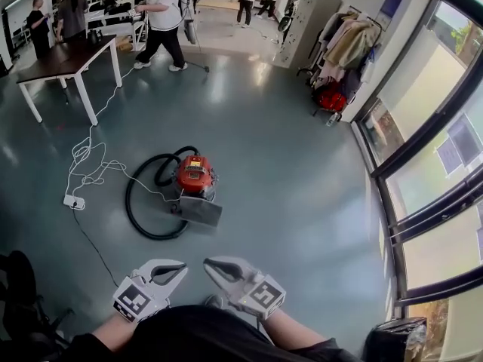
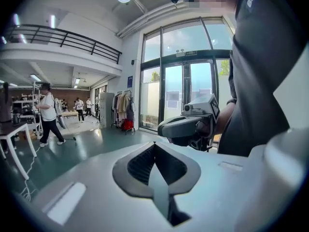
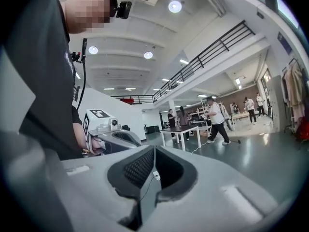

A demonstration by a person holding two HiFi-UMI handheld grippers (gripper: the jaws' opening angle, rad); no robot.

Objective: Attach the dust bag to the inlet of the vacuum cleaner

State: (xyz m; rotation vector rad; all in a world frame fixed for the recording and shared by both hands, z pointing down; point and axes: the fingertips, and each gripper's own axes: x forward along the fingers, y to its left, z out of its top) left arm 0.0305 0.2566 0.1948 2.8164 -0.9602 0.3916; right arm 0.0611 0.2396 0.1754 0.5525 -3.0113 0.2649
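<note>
A red vacuum cleaner point(image 1: 195, 175) stands on the teal floor in the head view, with a black hose point(image 1: 143, 202) looped round its left side. A flat grey piece point(image 1: 200, 211), perhaps the dust bag, lies against its near side. Both grippers are far from it, held close to the person's body at the bottom of the picture. My left gripper point(image 1: 183, 267) and my right gripper point(image 1: 207, 262) point toward each other, jaws together, nothing between them. The left gripper view shows its shut jaws point(image 2: 154, 144) and the right gripper point(image 2: 188, 124) beyond. The right gripper view shows its shut jaws point(image 3: 154, 148).
A white cable runs to a power strip point(image 1: 73, 201) left of the vacuum cleaner. A white-legged table point(image 1: 68, 59) stands at the far left, and a person point(image 1: 162, 21) walks behind it. A coat rack point(image 1: 343, 59) and glass doors line the right. A dark bin point(image 1: 392, 342) sits near right.
</note>
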